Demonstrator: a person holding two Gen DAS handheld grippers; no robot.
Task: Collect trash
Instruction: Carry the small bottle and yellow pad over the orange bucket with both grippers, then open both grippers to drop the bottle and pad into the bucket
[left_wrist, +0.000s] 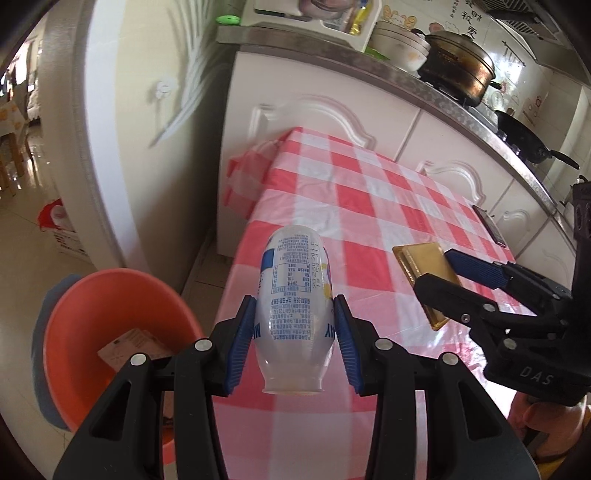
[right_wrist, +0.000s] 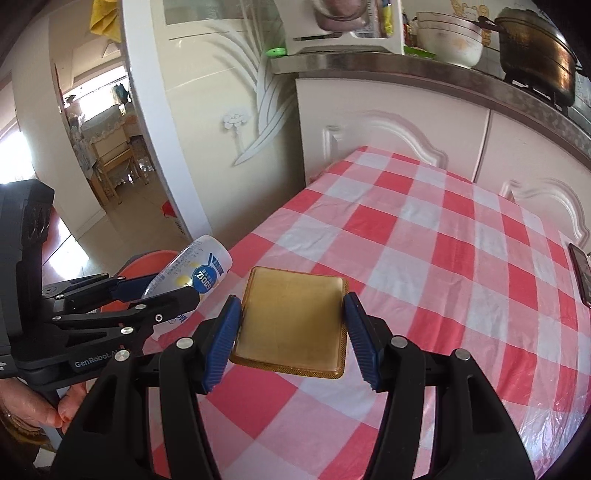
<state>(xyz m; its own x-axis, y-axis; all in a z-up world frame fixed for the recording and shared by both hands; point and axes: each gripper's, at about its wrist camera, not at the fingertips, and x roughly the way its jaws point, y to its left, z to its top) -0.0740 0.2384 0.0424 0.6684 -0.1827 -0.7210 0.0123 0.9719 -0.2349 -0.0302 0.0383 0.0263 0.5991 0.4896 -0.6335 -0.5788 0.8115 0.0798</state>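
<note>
Left tongs clamp a white plastic bottle by its sides, above the checkered counter's edge. Right tongs clamp a flat golden tray over the same cloth. Below the bottle's left sits an orange bin on the floor, with paper inside. A phone lies near the counter's far side. Fingers hold the left handle.
</note>
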